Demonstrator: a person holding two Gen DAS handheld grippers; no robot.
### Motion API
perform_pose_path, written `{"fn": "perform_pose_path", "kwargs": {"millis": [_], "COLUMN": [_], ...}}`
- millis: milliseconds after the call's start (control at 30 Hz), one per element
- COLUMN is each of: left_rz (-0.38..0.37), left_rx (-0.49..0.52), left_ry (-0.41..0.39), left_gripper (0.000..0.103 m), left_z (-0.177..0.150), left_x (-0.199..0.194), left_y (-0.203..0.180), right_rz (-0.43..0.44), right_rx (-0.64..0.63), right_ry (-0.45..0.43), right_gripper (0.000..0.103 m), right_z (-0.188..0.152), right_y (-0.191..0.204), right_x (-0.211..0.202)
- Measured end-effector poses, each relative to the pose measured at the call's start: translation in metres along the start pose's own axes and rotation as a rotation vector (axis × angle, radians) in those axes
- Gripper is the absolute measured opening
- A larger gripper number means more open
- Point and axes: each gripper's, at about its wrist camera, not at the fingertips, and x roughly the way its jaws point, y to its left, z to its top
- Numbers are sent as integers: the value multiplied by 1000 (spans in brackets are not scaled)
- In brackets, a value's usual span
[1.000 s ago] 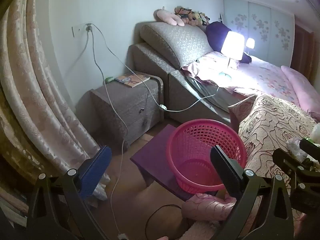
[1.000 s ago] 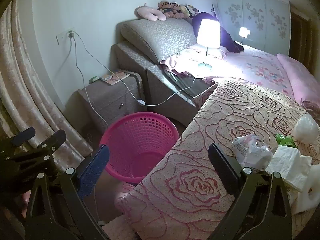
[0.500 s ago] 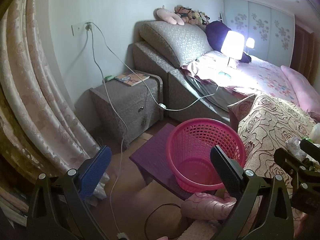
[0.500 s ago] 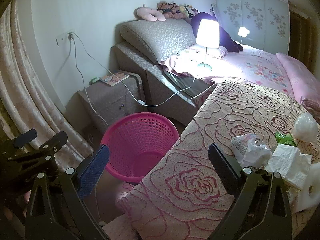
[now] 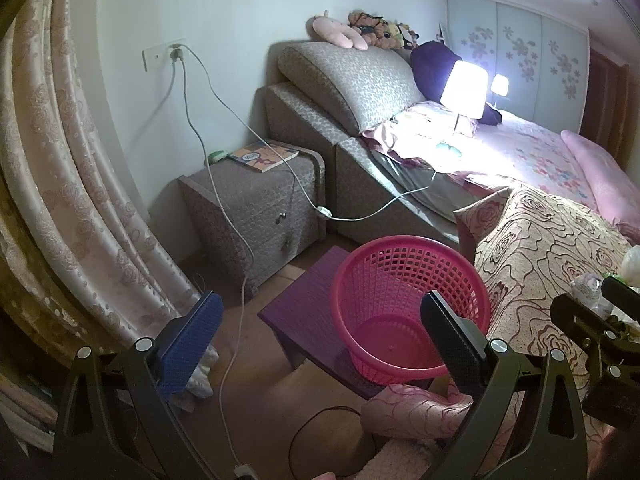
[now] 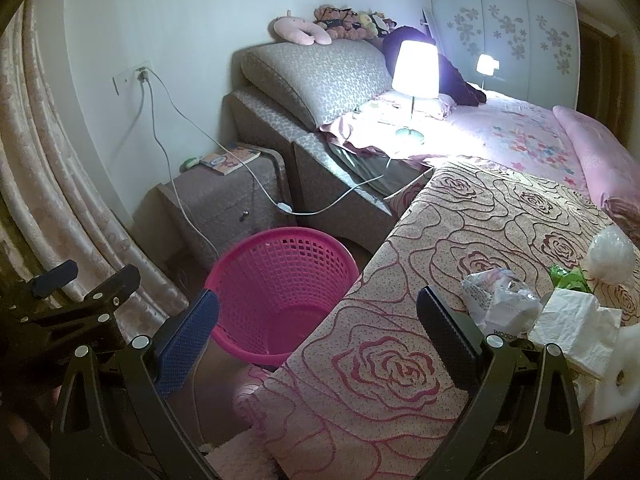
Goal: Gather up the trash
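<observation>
Both tools (image 5: 320, 336) (image 6: 316, 332) agape, empty.

At upper right we see a lit lamp (image 6: 414, 66) on the pink bed (image 6: 520, 136), stuffed toys (image 6: 340, 24) above the headboard, and left of centre a nightstand (image 5: 256, 204) bearing a book (image 5: 264, 156).

The basket (image 6: 280, 292) stands on the stool (image 5: 304, 304), left of the bed (image 6: 480, 240), nightstand (image 6: 224, 204) behind.
</observation>
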Motion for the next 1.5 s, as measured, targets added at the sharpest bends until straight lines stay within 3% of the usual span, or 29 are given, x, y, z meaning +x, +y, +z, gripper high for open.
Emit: {"fn": "perform_pose_path", "kwargs": {"millis": [1500], "left_rz": [0], "left_rx": [0], "left_ry": [4], "left_gripper": [96], "left_z": [-2], "left_x": [1], "left_y": [0], "right_rz": [0], "right_rx": [5], "right_ry": [-8], "right_gripper": [96], "right_z": [6], "right_y": [-2], "right_x": [-6]}}
